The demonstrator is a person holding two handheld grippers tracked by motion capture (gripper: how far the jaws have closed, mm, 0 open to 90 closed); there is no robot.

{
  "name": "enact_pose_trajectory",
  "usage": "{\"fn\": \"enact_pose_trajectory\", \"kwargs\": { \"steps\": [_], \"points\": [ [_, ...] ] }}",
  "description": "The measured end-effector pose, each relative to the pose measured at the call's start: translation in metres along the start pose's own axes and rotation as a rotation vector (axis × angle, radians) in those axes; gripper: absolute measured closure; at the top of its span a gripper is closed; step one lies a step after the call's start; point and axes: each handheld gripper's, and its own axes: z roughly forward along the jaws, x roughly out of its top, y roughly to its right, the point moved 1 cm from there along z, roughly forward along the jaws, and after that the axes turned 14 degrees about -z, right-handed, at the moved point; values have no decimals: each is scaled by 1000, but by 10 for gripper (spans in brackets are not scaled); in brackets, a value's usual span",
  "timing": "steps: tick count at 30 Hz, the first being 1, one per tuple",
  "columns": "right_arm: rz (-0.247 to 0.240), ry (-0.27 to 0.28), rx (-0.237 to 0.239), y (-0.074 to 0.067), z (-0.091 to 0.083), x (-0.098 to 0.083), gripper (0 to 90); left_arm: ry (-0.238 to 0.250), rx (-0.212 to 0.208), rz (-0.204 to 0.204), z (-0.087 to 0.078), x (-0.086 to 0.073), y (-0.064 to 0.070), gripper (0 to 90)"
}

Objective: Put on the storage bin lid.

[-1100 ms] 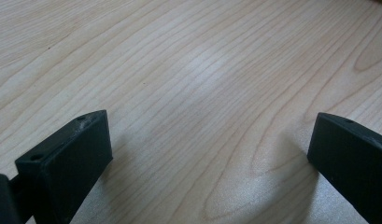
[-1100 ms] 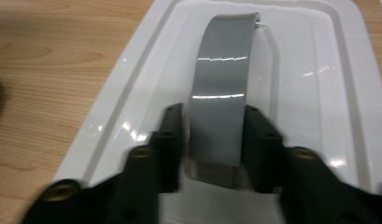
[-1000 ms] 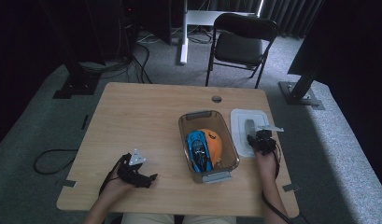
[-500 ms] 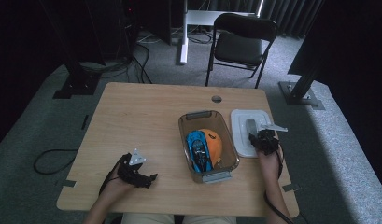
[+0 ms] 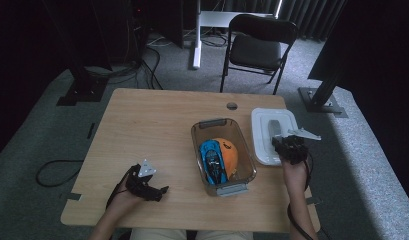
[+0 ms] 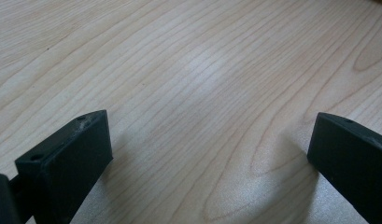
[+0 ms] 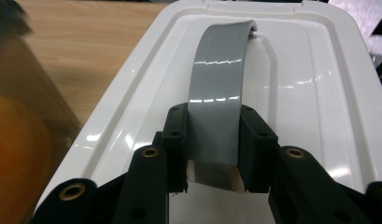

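In the right gripper view, the right gripper (image 7: 212, 142) is clamping the grey handle (image 7: 219, 88), so the strip of handle between its fingers (image 7: 177, 140) is lying hidden. The white lid (image 7: 314, 93) is running off the frame to the right of the fingers and below them. Left of the fingers, the clear bin (image 7: 34, 107) is blurring into a brown smear, with an orange shape (image 7: 16, 154) inside too soft to identify.

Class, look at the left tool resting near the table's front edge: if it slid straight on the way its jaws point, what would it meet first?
The left tool points toward the clear container holding the toys. Bare table lies ahead in its own view, so probably that container's wall, though depth is unclear.
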Motion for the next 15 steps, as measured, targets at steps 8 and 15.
{"fn": "enact_pose_trajectory", "kwargs": {
  "steps": [8,15],
  "points": [
    [-31,51,-5,-17,-29,27,677,2,-1,-1,0,0,0,4],
    [-40,105,29,-38,-51,42,677,0,-1,0,0,0,0,4]
  ]
}}
